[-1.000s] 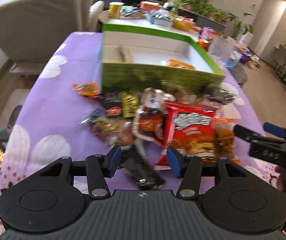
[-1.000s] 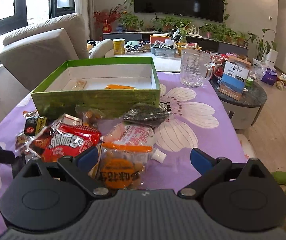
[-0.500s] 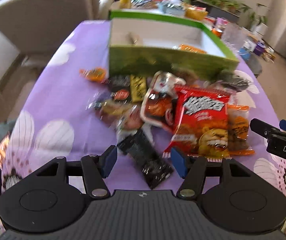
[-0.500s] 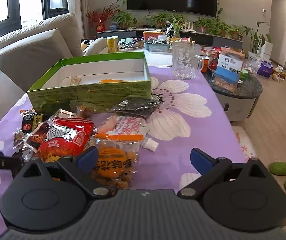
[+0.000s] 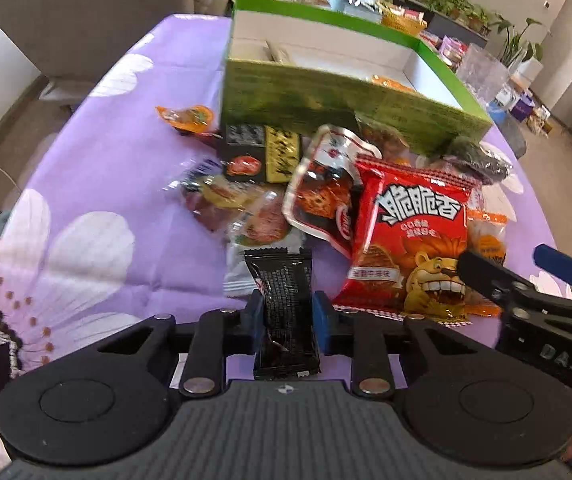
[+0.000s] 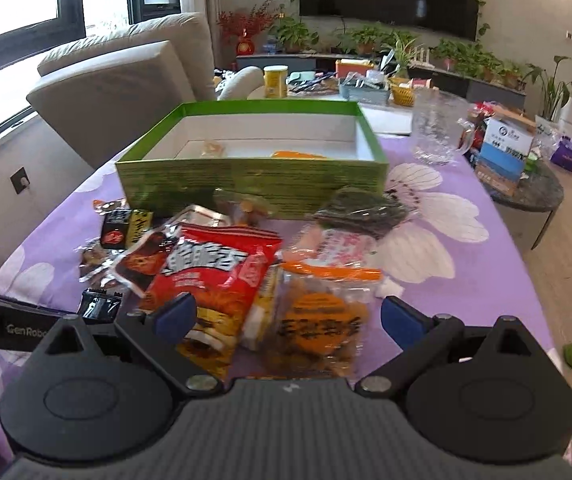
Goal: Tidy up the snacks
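Pick step — left gripper (image 5: 287, 316) jaws closing on black packet (image 5: 284, 300) at the pile's near edge, right gripper (image 6: 287, 318) wide open, empty over orange bag (image 6: 317, 320) — next likely lift to green box (image 5: 325, 100).

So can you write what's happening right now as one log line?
left gripper: closing on black snack packet | right gripper: open, above orange packet | green box: nearly empty | step: pick

Bright daylight from the windows (image 6: 38, 4); fisheye-bent edges, slight motion blur throughout.
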`<state>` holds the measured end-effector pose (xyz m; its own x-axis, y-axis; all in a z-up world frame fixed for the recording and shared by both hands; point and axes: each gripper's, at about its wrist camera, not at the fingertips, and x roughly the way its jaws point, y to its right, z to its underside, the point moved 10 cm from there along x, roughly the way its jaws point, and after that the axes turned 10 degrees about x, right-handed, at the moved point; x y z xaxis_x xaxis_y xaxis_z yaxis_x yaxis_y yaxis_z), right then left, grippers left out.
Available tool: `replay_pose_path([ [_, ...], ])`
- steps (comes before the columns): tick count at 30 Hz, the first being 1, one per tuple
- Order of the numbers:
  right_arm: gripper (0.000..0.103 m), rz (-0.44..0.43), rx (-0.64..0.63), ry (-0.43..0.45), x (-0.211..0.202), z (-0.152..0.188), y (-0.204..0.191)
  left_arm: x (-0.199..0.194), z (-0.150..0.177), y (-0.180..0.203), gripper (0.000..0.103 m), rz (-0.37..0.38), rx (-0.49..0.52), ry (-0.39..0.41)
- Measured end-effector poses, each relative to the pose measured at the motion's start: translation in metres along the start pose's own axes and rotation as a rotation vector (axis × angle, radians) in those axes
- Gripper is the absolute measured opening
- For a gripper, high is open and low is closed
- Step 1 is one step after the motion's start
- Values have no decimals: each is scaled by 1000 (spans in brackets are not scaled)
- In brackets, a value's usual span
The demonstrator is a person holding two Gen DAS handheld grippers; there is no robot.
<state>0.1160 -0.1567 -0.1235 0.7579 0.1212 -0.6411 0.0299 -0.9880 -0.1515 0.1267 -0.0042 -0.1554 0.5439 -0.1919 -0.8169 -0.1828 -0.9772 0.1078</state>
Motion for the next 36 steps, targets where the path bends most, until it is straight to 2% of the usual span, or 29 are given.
replay_pose_path([
  [4, 78, 8, 10, -14, 11, -1, -18, -13, 0, -15, 23, -42, 15, 40],
  [13, 78, 88, -44, -59, 38, 0, -55, -23, -6, -34, 23, -34, 12, 79],
  [20, 78, 136, -15, -118, 58, 8, -58, -26, -11, -37, 23, -19, 37, 96],
  [23, 77, 110, 10, -128, 58, 6, -54, -27, -15, -40, 23, -18, 36, 105],
  [30, 77, 77, 53, -76, 37, -12, -44, -32, -28, -36, 23, -2, 42, 134],
  [36, 77, 47, 49, 20, 18, -42, -41, -39, -55, -28, 23, 1, 52, 187],
])
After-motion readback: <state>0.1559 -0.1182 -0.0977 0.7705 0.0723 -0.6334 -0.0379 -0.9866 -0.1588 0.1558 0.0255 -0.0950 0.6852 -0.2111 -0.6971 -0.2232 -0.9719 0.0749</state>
